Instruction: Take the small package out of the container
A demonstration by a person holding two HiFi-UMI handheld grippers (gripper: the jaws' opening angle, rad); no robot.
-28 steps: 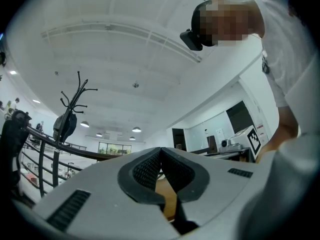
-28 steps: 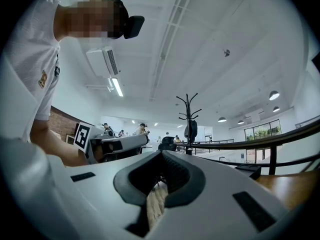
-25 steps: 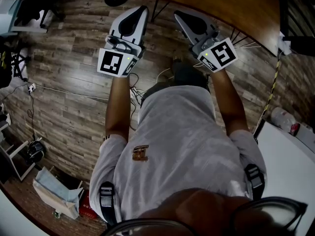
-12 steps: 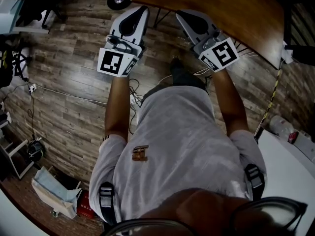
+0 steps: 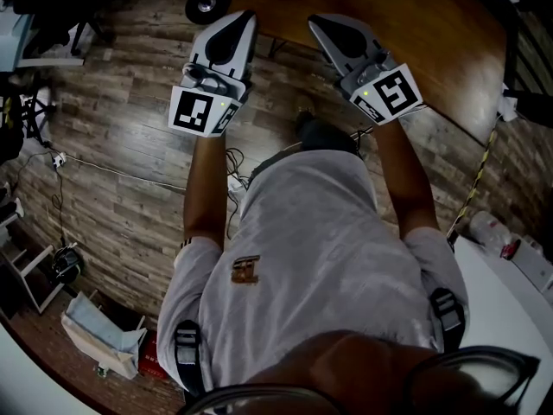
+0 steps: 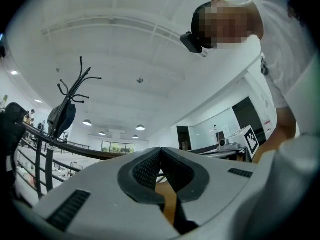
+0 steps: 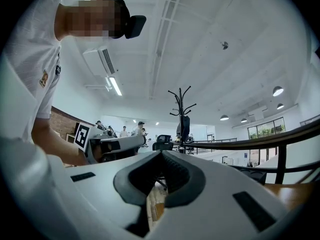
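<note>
No package or container shows in any view. In the head view my left gripper and right gripper are held out side by side, both pointing at the near edge of a brown wooden table. The left gripper has its ribbed pads pressed together with nothing between them. On the right gripper the jaws also meet at the tip and are empty. The other gripper's marker cube shows in the right gripper view.
A wheeled chair base stands left of the table. Cables run over the wood floor. A white surface with a bottle lies at the right, a light bag at the lower left. A coat stand rises ahead.
The table has slid nearer and further down the head view as the person walks toward it. Both grippers advanced with the person, still shut and level.
</note>
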